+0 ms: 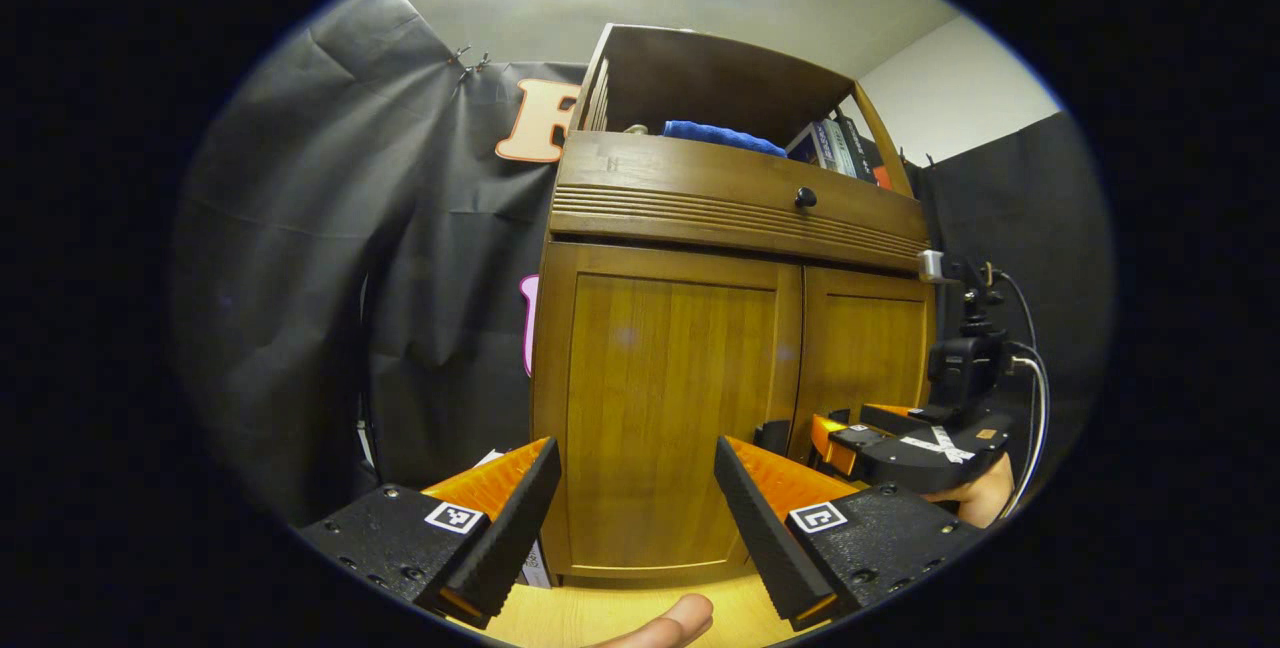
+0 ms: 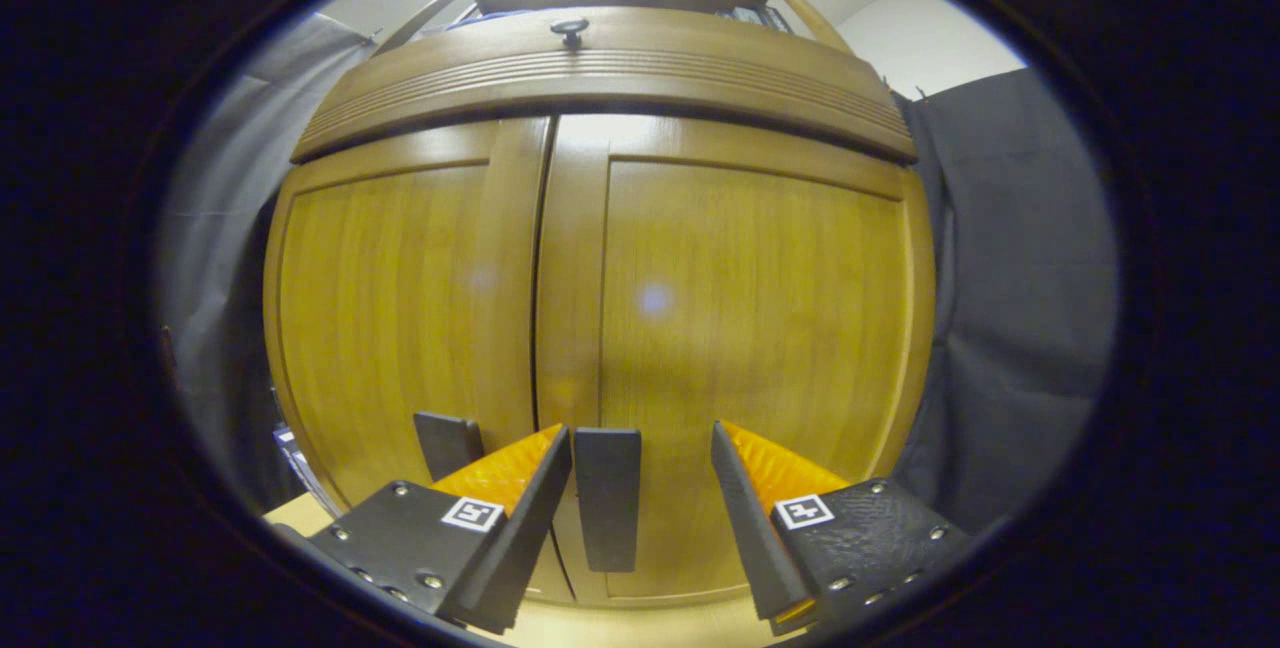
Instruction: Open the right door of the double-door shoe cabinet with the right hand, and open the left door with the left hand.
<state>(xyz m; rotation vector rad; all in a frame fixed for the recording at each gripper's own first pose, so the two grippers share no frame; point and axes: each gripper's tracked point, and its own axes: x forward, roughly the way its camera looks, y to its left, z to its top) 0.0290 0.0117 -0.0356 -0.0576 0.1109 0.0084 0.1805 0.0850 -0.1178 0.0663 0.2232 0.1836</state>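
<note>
Two doors: both shut on the wooden shoe cabinet (image 1: 720,348), meeting at a centre seam.
Left claw (image 1: 637,508): fingers spread wide, holding nothing; the left door (image 1: 665,408) stands ahead of it, not touched.
Right claw (image 2: 640,498): fingers wide apart, gripping nothing; the right door's handle (image 2: 607,498) hangs upright between them, nearer the left finger, contact unclear.
Right door (image 2: 740,328): straight ahead of the right claw, close.
Left door's handle (image 2: 448,443): just beyond the right claw's left finger.
Drawer knob (image 1: 805,196): above both claws, on the drawer front (image 1: 720,193).
Open shelf: blue cloth (image 1: 720,136) and books (image 1: 835,146) on top.
Thumb tip (image 1: 670,623): below the left claw.
</note>
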